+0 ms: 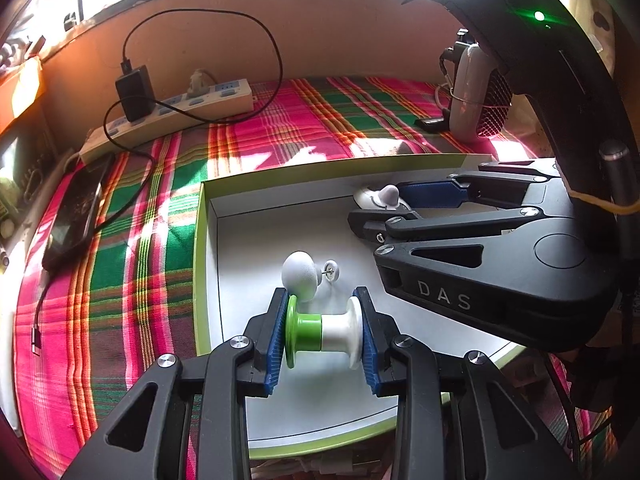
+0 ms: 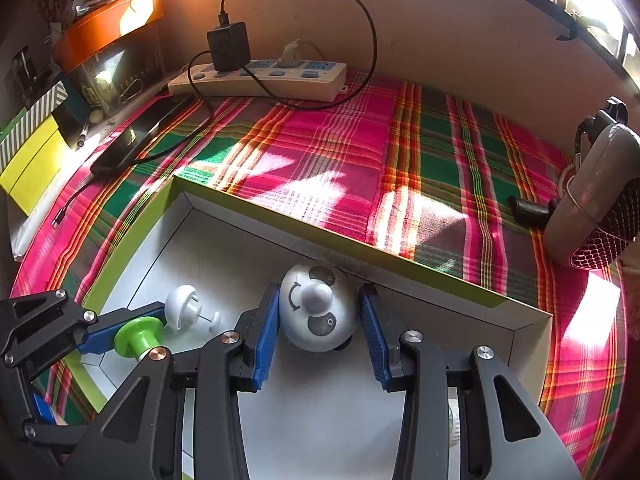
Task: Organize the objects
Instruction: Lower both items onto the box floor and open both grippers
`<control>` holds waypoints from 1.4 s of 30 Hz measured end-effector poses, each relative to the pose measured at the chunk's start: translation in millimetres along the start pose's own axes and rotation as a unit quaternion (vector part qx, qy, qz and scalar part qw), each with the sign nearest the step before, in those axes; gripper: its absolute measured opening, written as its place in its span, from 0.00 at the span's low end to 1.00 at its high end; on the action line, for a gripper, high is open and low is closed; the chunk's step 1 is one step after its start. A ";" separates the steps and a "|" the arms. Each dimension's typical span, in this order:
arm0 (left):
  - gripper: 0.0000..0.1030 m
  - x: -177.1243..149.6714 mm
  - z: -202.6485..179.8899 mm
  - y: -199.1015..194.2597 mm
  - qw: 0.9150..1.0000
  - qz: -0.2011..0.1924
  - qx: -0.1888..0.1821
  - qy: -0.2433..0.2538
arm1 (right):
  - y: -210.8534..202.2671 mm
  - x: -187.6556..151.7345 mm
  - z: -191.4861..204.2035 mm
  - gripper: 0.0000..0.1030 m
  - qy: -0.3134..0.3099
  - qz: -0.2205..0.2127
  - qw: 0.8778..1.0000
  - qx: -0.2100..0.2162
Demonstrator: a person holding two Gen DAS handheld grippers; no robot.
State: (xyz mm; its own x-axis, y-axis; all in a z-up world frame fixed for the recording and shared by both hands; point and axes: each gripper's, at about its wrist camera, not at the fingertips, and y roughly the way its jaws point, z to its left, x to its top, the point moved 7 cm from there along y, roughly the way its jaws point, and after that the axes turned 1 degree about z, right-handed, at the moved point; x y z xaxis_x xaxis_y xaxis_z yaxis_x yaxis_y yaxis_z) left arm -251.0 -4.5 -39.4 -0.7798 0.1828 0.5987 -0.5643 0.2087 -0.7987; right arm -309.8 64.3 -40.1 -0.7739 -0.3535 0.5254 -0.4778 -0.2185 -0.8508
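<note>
Two tools working inside a green-rimmed box (image 1: 199, 240)

The left tool (image 1: 324, 334) is pinching a green-and-white spool (image 1: 322, 334) above the box floor; the right tool (image 2: 320, 330) is sitting spread around a panda toy (image 2: 318, 306) by the far wall, its pads not visibly touching.

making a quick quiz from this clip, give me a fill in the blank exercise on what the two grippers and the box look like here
1. The left gripper is shut on a spool that is half white and half ____.
2. The right gripper has its jaws open around a round toy with a ____ face.
3. Both grippers work over a shallow box whose outer rim is ____.
4. The box lies on a ____ cloth.

Missing words: green; panda; green; plaid
</note>
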 end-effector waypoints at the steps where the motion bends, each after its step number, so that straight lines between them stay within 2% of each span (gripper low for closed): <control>1: 0.29 -0.1 -0.2 0.0 1.000 0.000 0.000 0.000 | 0.3 -0.2 0.2 0.40 0.000 0.001 1.000 0.000; 12: 0.30 0.2 -0.9 1.0 1.000 0.001 0.000 0.001 | -0.4 -1.2 1.2 0.40 0.003 0.002 1.000 -0.002; 16: 0.30 0.1 -1.3 1.7 1.000 0.001 -0.001 0.000 | -2.6 -0.8 1.7 0.45 0.004 -0.001 1.000 -0.003; 23: 0.30 -0.9 -0.9 0.4 1.000 -0.001 -0.004 -0.007 | -7.9 0.5 2.6 0.46 0.007 -0.007 1.000 -0.002; 42: 0.30 -3.9 1.7 -38.2 0.999 -0.037 -0.004 -0.019 | -53.2 -11.7 -9.7 0.46 0.051 -0.053 0.997 -0.002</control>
State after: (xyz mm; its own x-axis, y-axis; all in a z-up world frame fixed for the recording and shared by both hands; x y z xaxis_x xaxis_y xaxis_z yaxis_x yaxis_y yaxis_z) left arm -226.9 -14.8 -11.3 -0.7464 0.1295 0.6528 -0.6183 0.2278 -0.7522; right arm -279.4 88.9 -1.0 -0.7566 -0.2338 0.6106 -0.5615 -0.2460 -0.7900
